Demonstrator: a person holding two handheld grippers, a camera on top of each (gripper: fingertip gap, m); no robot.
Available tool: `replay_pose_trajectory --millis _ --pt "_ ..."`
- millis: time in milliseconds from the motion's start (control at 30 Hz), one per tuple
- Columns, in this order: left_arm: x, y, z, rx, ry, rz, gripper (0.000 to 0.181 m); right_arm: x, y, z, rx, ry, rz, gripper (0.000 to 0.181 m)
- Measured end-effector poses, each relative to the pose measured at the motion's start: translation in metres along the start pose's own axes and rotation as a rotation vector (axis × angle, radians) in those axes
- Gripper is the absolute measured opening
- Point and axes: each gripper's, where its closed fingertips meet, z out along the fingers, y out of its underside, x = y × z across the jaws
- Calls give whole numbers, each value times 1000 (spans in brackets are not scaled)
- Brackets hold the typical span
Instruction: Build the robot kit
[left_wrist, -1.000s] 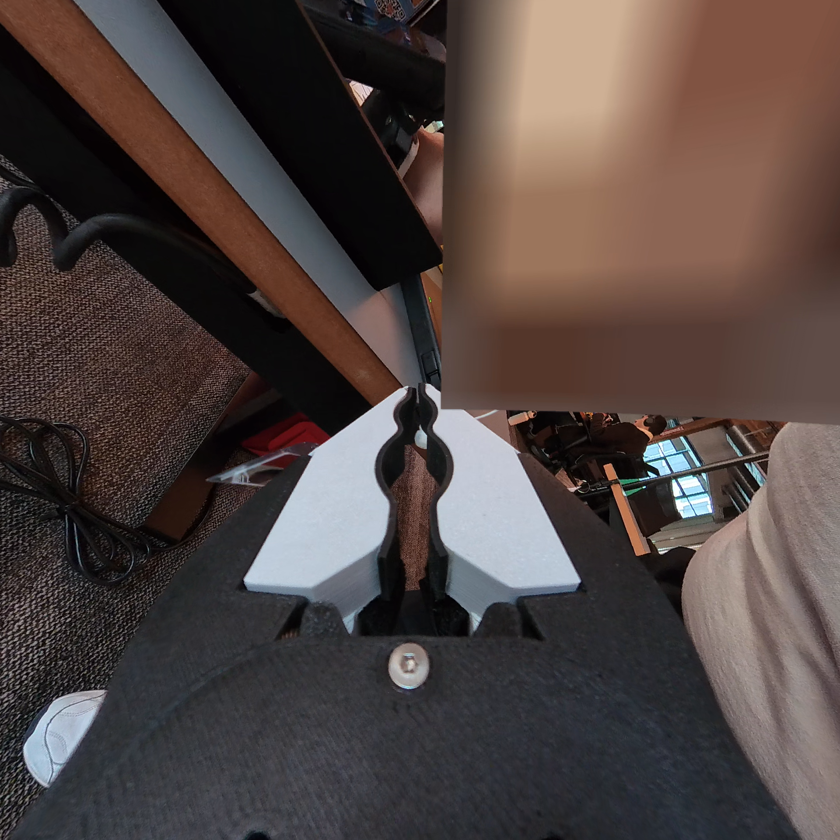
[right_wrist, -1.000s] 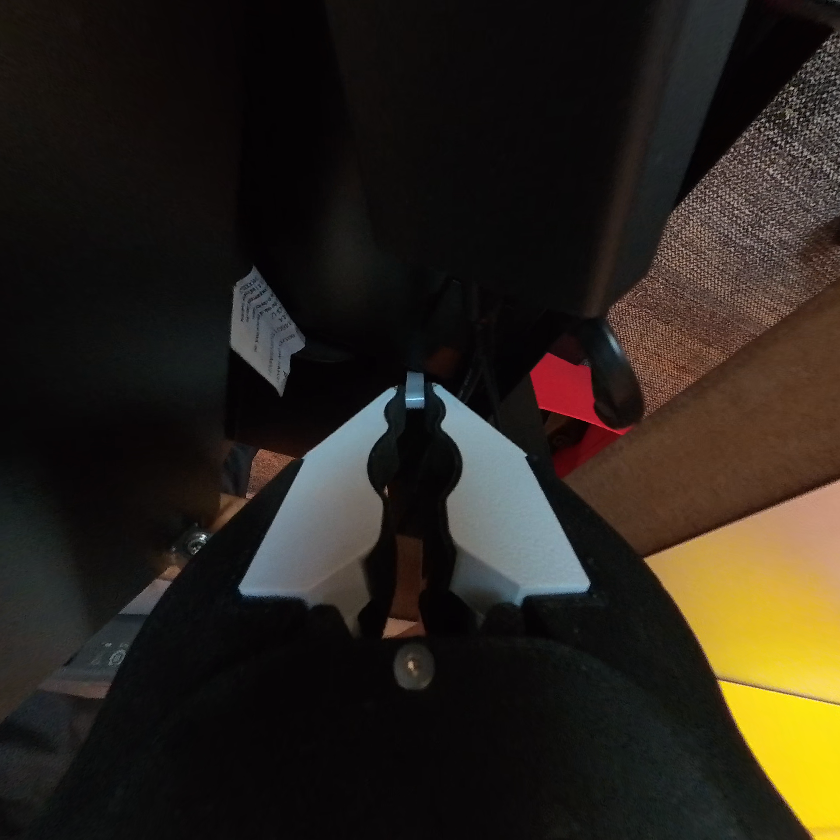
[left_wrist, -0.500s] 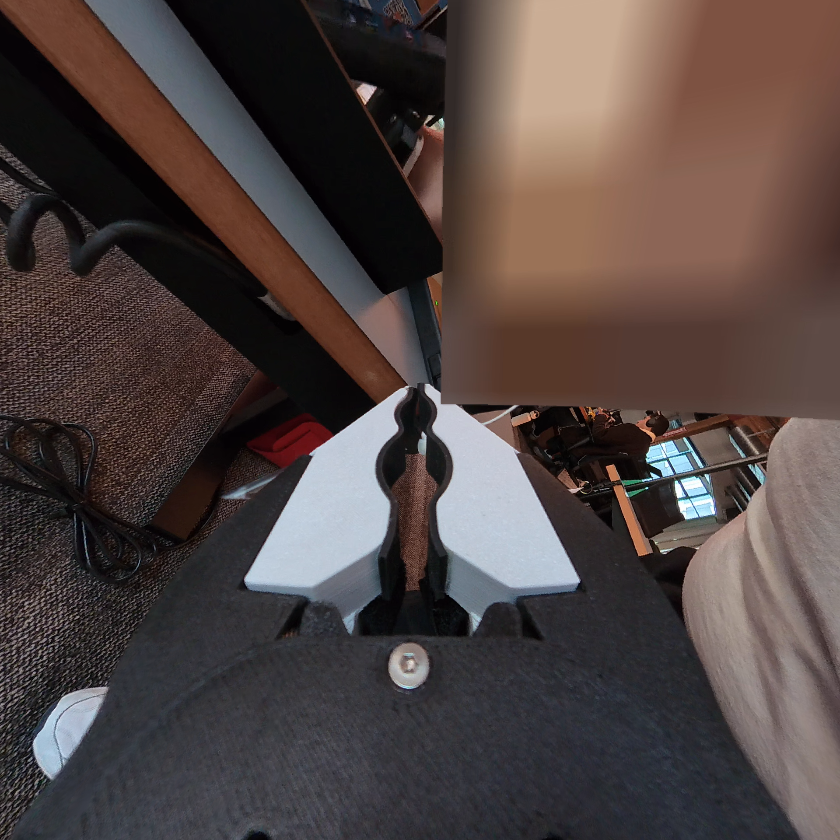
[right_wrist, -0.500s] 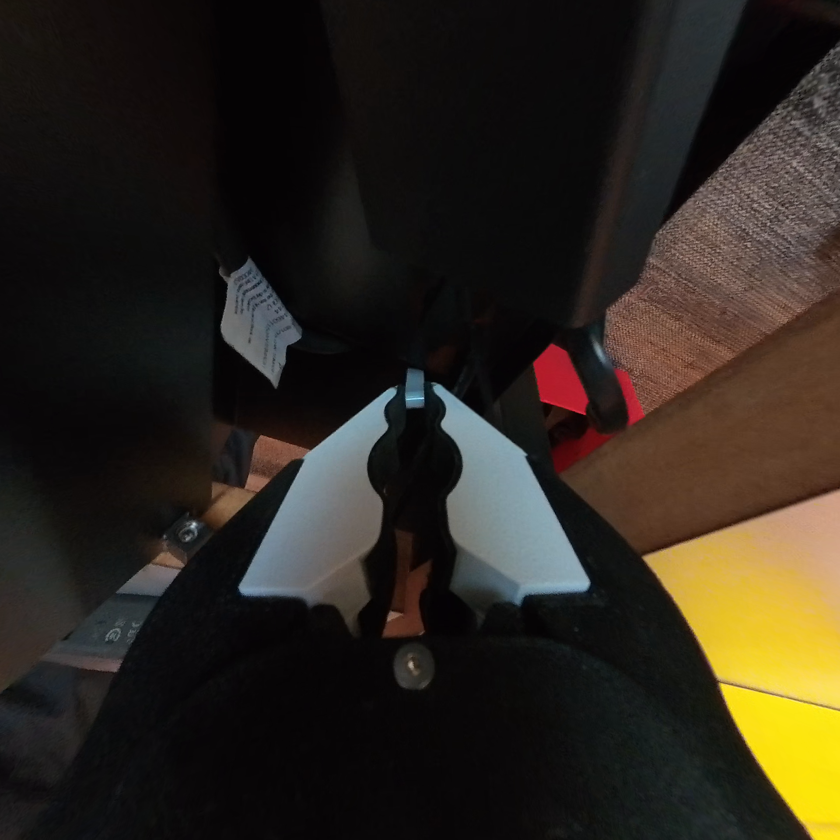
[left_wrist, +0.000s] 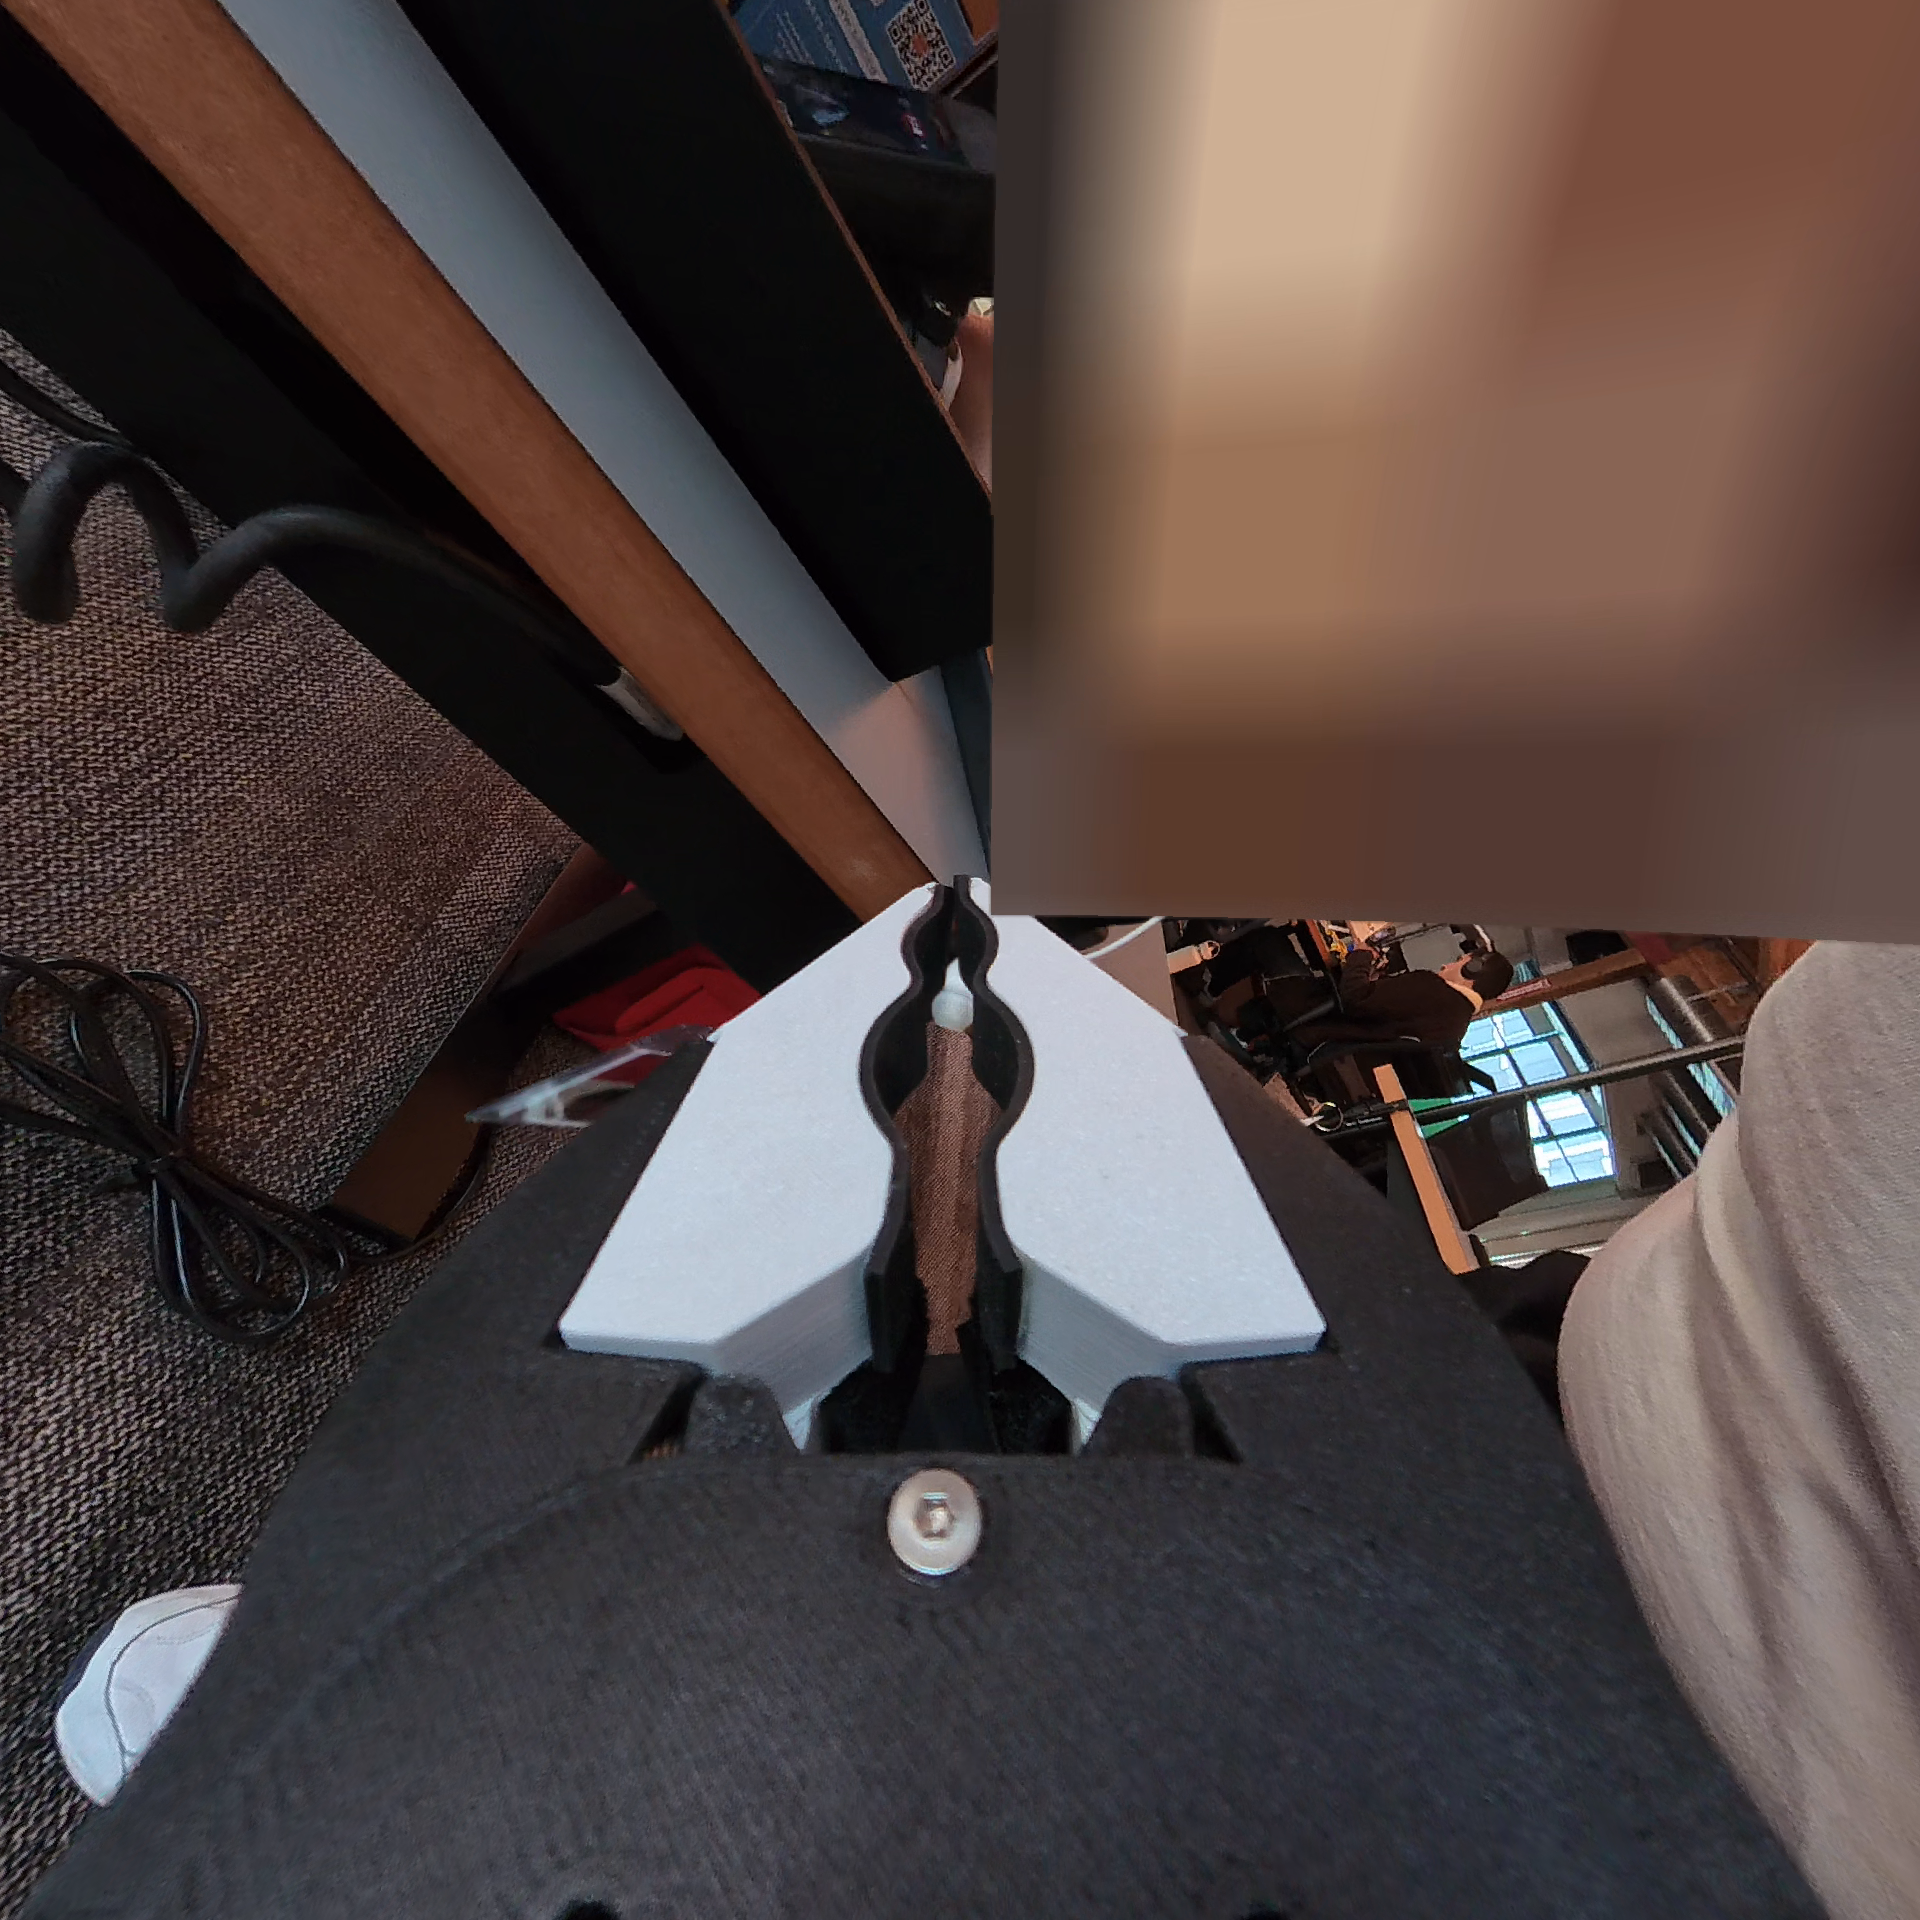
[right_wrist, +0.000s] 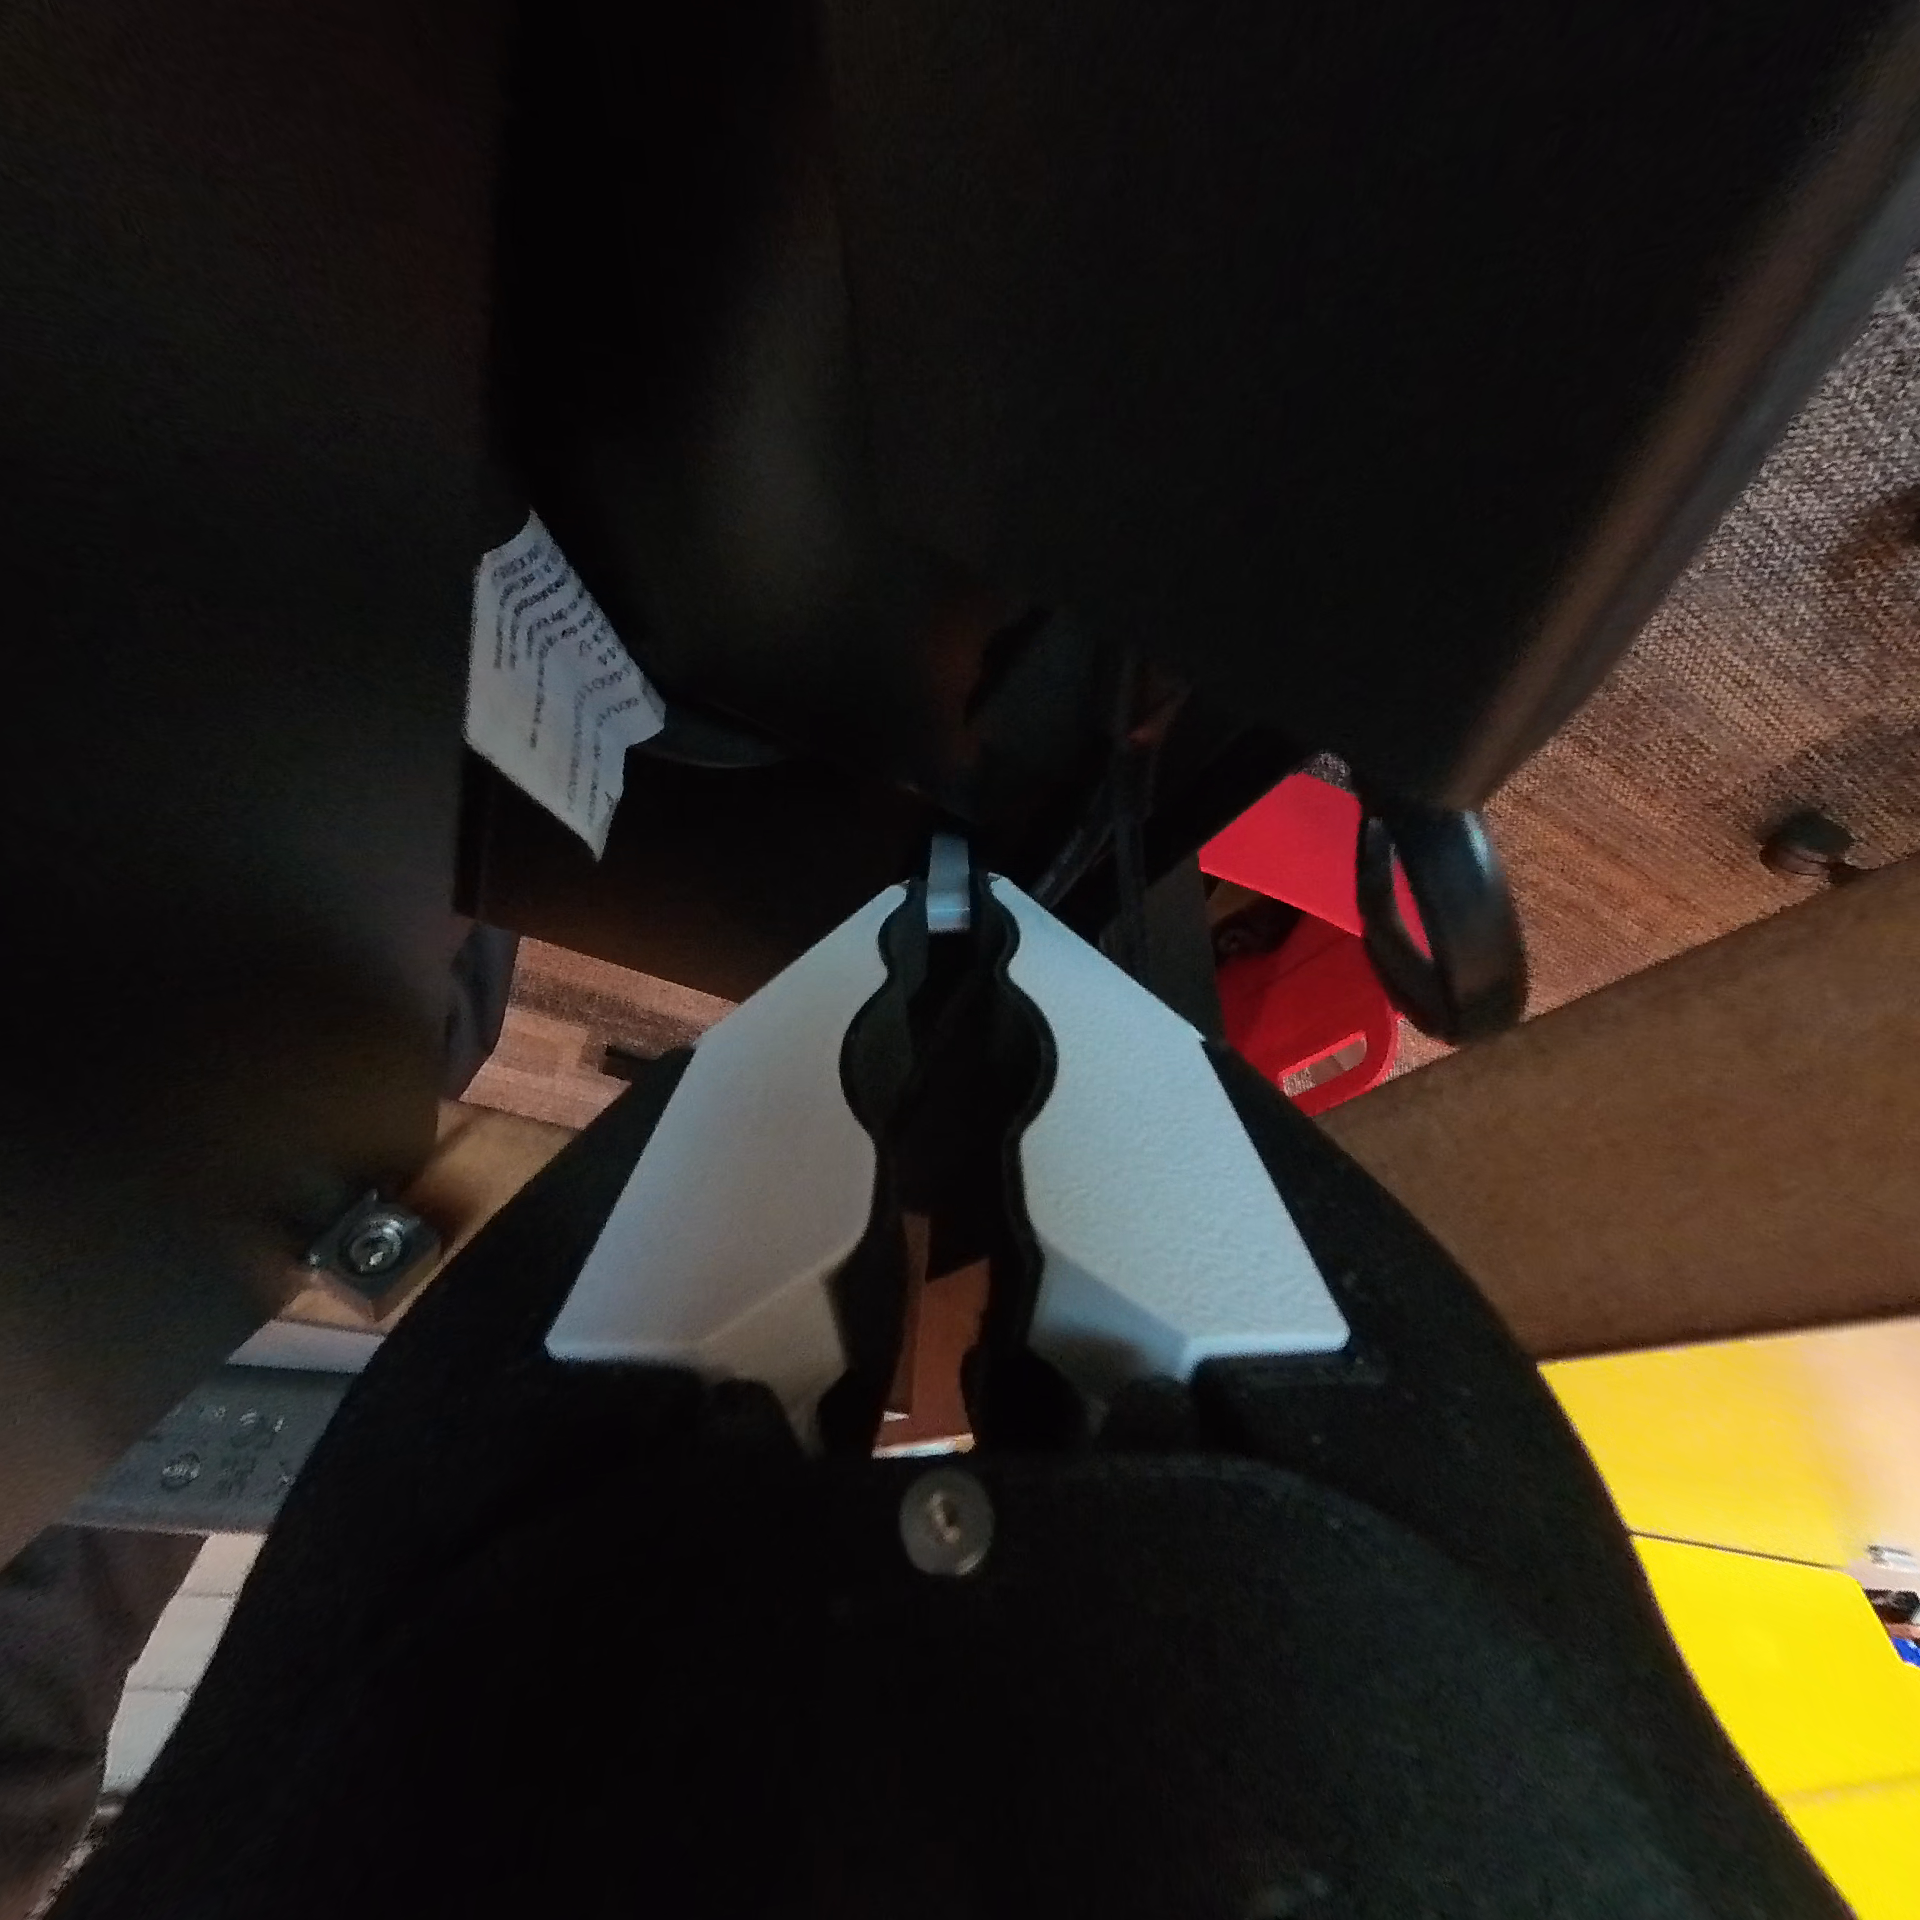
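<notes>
White-padded left gripper (left_wrist: 956, 920) was seen closed on nothing, nearest a brown wooden desk edge (left_wrist: 499, 436) at 11 o'clock, with grey woven carpet (left_wrist: 260, 831) at 9 o'clock. Right gripper (right_wrist: 948, 904) was pinched together; a pale tab (right_wrist: 948, 873) at its tips could not be identified, and a red plastic object (right_wrist: 1288, 862) was seen at 2 o'clock.

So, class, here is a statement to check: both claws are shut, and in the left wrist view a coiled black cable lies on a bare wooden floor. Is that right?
Not quite. In the left wrist view the coiled black cable lies on speckled brown-grey carpet, not a bare wooden floor. The rest holds: the left claw and the right claw are both shut.
</notes>
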Motion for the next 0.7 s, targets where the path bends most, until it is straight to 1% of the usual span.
replay_pose_trajectory --millis 200,533,633,700 --pt "-4 0 1 -3 5 -7 0 -4 7 3 -76 -54 10 8" --pt "-9 -7 -4 3 -3 -8 0 -3 6 5 -65 -40 16 8" --pt "-9 -9 -5 6 -3 -1 0 -6 10 6 -125 -82 39 8" --pt "-8 -11 -5 11 -3 3 0 -8 11 5 -132 -95 31 8"
